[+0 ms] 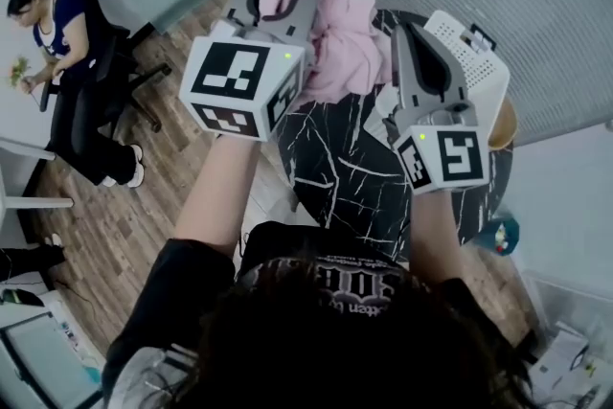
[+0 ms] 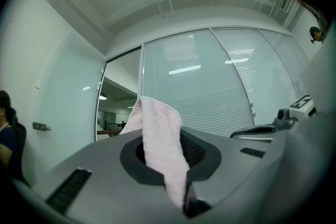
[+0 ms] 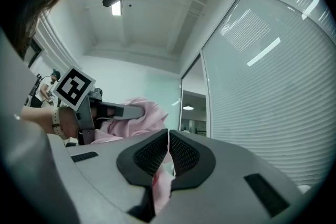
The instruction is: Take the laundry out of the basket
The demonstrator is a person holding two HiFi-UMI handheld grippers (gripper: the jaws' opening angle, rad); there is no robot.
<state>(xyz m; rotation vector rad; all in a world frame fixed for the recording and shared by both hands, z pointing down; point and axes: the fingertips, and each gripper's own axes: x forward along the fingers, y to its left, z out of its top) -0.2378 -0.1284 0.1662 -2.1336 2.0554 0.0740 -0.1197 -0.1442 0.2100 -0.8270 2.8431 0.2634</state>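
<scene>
Left gripper [image 2: 167, 140] clenched on a fold of pink cloth [image 1: 337, 41]; right gripper [image 3: 168, 150] pinching another edge of it. Cloth hangs between them, over black marble table [image 1: 356, 179], left of white basket [image 1: 476, 64]. Farther left, seated person [image 1: 59, 53]

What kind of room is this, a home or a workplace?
Most likely an office: blind-covered glass partitions line the room, and a person sits working in a wheeled office chair.

Black lettered T-shirt [image 1: 326, 275]; grey left hand-held gripper [image 1: 292, 5] and right hand-held gripper [image 1: 404, 35], both with black-and-white markers.
</scene>
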